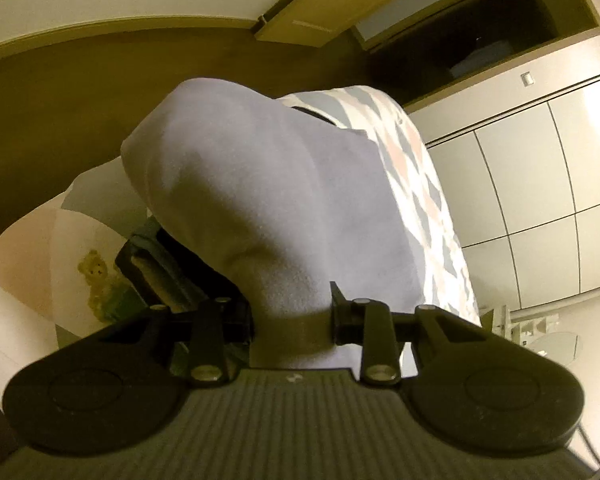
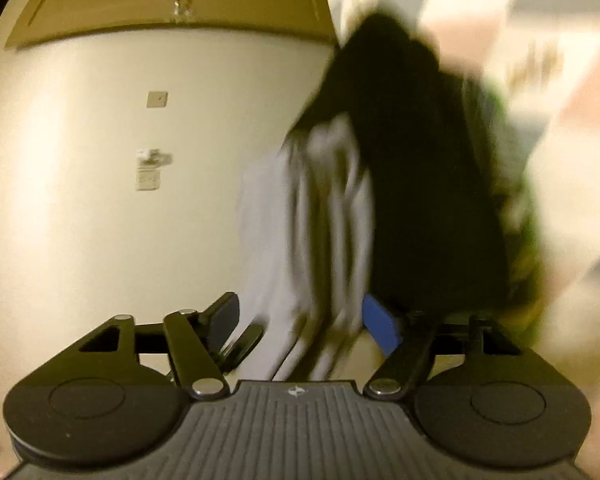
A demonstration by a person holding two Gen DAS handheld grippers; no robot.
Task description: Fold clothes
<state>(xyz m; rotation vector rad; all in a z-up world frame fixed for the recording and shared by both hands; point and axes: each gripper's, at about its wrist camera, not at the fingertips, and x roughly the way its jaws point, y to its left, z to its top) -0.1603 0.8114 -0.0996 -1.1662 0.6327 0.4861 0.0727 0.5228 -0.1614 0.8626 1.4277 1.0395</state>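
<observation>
**Lavender fleece clamped in one view, blurred cloth in the other**

Lavender fleece garment (image 1: 268,200) rises straight ahead of the left tongs (image 1: 292,320), whose jaws are closed narrowly on its bunched lower end; a patterned quilt (image 1: 416,168) lies to its right. Only the right wrist view shows the right tongs (image 2: 300,320) standing wide, a pale striped cloth (image 2: 324,220) hanging between their fingers, dark clothing (image 2: 420,160) beyond. Motion blur hides whether that cloth touches either finger.
</observation>
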